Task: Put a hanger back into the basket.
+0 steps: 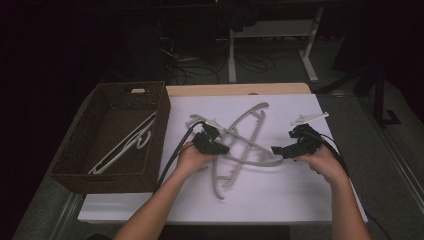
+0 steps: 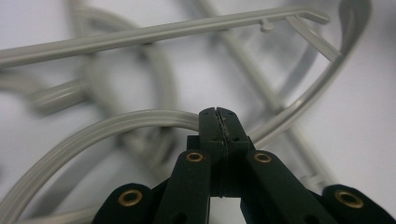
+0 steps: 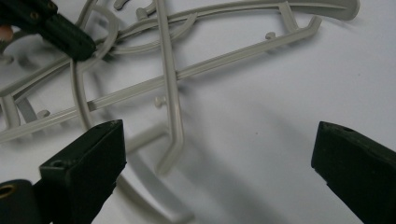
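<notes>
Hangers: I see grey hangers (image 1: 240, 142) lying tangled in the middle of the white surface (image 1: 300, 195), between my two hands.
Left tool: my left tool (image 1: 223, 148) has its jaws together, tip right at a curved hanger arm (image 2: 116, 126); I cannot tell whether anything is pinched.
Right tool: my right tool (image 1: 276, 150) stands with jaws wide apart, nothing between them, at the right edge of the pile.
Axis: the arm at my left tip runs left to right across the tool.
Basket: the brown basket (image 1: 157, 145), with white hangers (image 1: 125, 145) inside, lies left of the pile, so I judge my left hand nearer.
</notes>
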A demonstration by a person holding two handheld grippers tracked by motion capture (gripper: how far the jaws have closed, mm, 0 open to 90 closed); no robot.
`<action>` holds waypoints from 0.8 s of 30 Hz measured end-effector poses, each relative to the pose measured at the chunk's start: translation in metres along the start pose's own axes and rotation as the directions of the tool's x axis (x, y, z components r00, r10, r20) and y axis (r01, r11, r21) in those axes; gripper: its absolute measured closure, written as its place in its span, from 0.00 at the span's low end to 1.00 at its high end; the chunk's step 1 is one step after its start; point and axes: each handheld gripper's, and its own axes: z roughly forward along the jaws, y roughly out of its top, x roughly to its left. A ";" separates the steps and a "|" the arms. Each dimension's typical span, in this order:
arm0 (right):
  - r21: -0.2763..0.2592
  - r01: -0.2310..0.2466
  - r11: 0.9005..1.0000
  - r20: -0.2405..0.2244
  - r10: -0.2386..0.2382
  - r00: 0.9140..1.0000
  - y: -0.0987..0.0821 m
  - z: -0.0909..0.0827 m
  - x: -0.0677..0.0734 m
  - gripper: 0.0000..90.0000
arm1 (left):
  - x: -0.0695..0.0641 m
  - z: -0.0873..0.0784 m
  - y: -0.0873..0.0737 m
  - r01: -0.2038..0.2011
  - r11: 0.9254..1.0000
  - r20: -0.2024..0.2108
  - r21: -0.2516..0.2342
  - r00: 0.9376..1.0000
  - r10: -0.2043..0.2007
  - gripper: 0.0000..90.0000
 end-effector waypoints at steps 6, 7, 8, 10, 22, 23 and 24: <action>-0.005 -0.001 1.000 0.000 0.001 1.000 0.000 -0.001 0.000 0.03 | -0.029 0.019 0.010 -0.043 0.999 0.067 0.002 0.997 0.043 1.00; -0.007 -0.002 1.000 0.001 0.002 1.000 0.000 -0.002 -0.001 0.03 | -0.033 0.023 0.011 -0.051 0.999 0.080 0.003 0.996 0.050 1.00; -0.008 -0.003 1.000 0.001 0.003 1.000 0.000 -0.002 -0.001 0.03 | -0.037 0.026 0.013 -0.055 0.998 0.089 0.006 0.995 0.054 1.00; -0.012 -0.004 1.000 -0.001 0.004 1.000 0.000 -0.003 -0.001 0.03 | -0.044 0.032 0.014 -0.068 0.998 0.099 0.013 0.993 0.066 1.00; -0.018 -0.008 1.000 -0.002 0.008 1.000 -0.001 -0.005 -0.002 0.03 | -0.026 -0.005 0.018 -0.087 0.995 0.037 -0.043 0.995 0.089 0.97; -0.018 -0.007 1.000 -0.002 0.007 1.000 -0.001 -0.006 -0.001 0.03 | -0.020 -0.012 0.017 -0.089 0.995 0.021 -0.045 0.996 0.090 0.95; -0.019 -0.007 1.000 -0.003 0.007 1.000 -0.001 -0.005 -0.001 0.03 | -0.014 -0.019 0.015 -0.089 0.995 0.012 -0.044 0.996 0.089 0.93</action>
